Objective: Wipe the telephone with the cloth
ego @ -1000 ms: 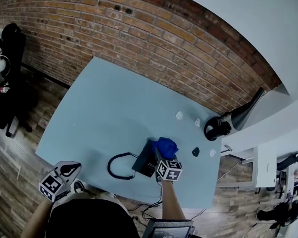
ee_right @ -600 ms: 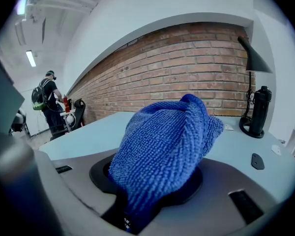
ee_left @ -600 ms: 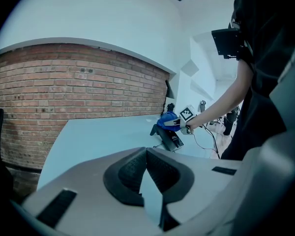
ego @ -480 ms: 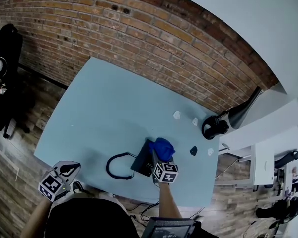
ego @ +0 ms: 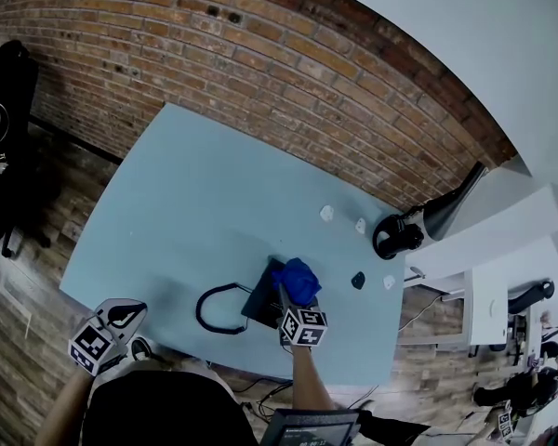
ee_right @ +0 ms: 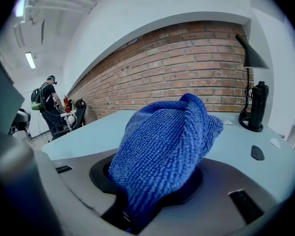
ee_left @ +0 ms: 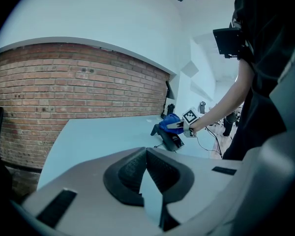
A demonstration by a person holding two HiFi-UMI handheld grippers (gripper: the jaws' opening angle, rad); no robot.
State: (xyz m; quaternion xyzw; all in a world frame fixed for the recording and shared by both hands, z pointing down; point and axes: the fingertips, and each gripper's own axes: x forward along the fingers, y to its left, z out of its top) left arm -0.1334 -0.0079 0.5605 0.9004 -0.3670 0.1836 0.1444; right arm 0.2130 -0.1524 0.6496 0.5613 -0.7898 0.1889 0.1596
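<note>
- Nearest, at 8 o'clock of the telephone (ego: pixel 260 303) and off the near edge of the table (ego: pixel 195 193): left gripper (ego: pixel 123 316). Tips together, nothing between, parked as it was a second ago, so no hand in the job.
- At 6 o'clock on the table: right gripper (ego: pixel 293 301) clamped on the blue cloth (ego: pixel 296 279), with the wad pressed onto the telephone's 3 o'clock end.
- Over the last second, barely any shift of the cloth against the telephone. Reads as a short stroke or a dwell; wipe under way, and the 9 o'clock half probably not yet covered.
- Cloth up close (ee_right: pixel 162 146): thick looped microfibre, soft, bunched into a rounded lump bulging out of the jaws. Should conform well to edges.
- Telephone: black, flat, wedge-like, hard-looking shell. Unbraced, so likely to skid on the smooth top under a hard push.
- Black cord (ego: pixel 209 309) arcing out at 9 o'clock; possible snag.
- Table: pale blue, smooth, matte.
- Farther, at 2 o'clock: a small dark puck (ego: pixel 357 280), white scraps (ego: pixel 327 214), then a black lamp (ego: pixel 418 223) with a cone shade.
- Farthest, at 12 o'clock: rough brick wall (ego: pixel 260 72).
</note>
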